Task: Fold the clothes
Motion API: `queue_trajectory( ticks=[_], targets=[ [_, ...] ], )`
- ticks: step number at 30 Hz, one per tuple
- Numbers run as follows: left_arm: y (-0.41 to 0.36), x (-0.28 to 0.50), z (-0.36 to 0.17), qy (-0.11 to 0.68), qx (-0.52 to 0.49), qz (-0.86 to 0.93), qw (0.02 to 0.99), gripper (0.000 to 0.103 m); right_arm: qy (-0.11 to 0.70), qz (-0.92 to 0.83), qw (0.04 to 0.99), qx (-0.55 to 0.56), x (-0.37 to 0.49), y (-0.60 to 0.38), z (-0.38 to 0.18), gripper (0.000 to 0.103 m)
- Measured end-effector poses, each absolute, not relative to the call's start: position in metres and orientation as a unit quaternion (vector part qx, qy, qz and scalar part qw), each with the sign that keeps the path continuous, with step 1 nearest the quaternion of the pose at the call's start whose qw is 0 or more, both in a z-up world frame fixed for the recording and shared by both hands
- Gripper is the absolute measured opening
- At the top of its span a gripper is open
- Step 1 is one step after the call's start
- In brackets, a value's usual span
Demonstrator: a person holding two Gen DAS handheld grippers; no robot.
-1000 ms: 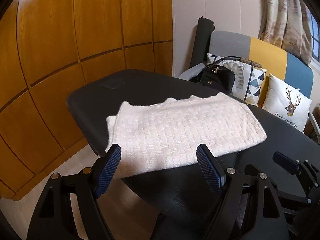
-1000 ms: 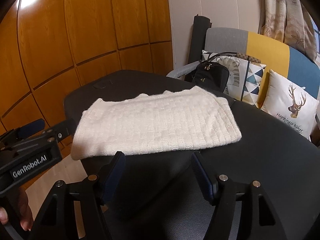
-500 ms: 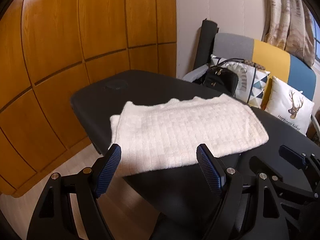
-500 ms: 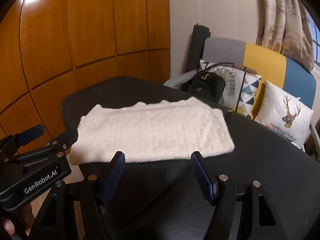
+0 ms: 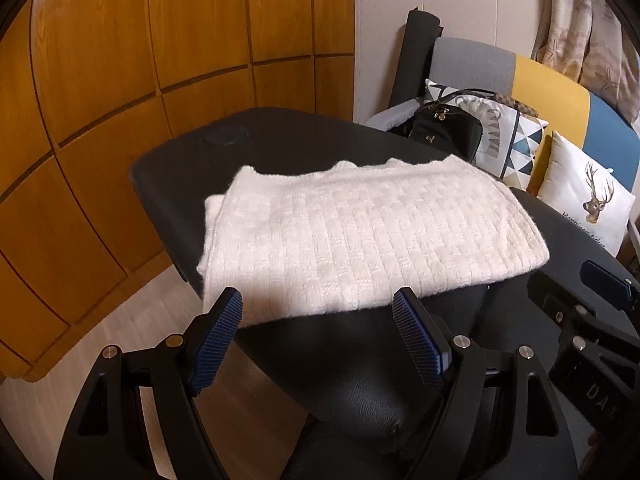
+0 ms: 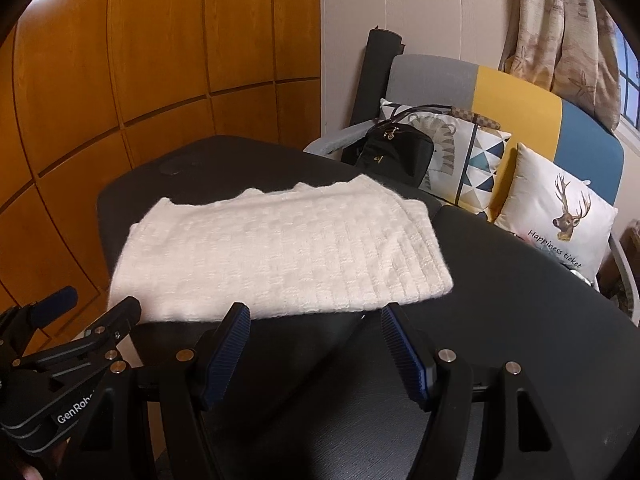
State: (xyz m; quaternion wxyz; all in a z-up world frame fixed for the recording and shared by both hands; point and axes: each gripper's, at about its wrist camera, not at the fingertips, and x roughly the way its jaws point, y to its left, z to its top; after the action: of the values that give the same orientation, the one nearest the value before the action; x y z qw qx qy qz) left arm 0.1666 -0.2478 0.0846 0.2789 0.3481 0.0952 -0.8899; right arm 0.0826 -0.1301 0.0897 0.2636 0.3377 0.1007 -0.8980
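Observation:
A folded white knit garment (image 5: 352, 236) (image 6: 280, 252) lies flat on a black table (image 5: 312, 140) (image 6: 520, 320), its left end reaching past the table's left edge. My left gripper (image 5: 318, 312) is open, its blue pads just short of the garment's near edge, nothing between them. My right gripper (image 6: 316, 320) is open too, held over the table just before the near edge, clear of the cloth. In the left wrist view the right gripper (image 5: 592, 300) shows at the right edge; in the right wrist view the left gripper (image 6: 68, 320) shows at lower left.
A wooden panelled wall (image 5: 160, 60) runs along the left. Behind the table stands a grey, yellow and blue sofa (image 6: 520, 112) with a black handbag (image 6: 396, 156), a patterned cushion (image 6: 468, 152) and a deer cushion (image 6: 560, 216). Light wood floor (image 5: 80, 352) lies below the table's left edge.
Both grippers have shifted slightly; the garment sits a little lower and further right in the left wrist view. The garment itself has not moved and both jaws stay as wide.

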Motion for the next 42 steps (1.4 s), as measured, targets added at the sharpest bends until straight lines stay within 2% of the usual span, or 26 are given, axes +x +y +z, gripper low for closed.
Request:
queue_trajectory(
  ticks=[29,38,40,42],
  targets=[
    [-0.242,0.138,0.086,0.087,0.348,-0.876,0.324,0.081,0.110,-0.892,0.275,0.342,0.046,-0.138,0.086,0.070],
    [-0.246,0.140,0.087,0.108,0.344,-0.877,0.317,0.080,0.105,-0.891,0.276,0.345,0.045,-0.139,0.084,0.070],
    [-0.245,0.142,0.088,0.105,0.337,-0.881,0.314,0.078,0.105,-0.891,0.276,0.346,0.045,-0.139,0.084,0.070],
    [-0.240,0.143,0.089,0.092,0.328,-0.887,0.313,0.072,0.104,-0.890,0.277,0.346,0.045,-0.139,0.084,0.070]
  ],
)
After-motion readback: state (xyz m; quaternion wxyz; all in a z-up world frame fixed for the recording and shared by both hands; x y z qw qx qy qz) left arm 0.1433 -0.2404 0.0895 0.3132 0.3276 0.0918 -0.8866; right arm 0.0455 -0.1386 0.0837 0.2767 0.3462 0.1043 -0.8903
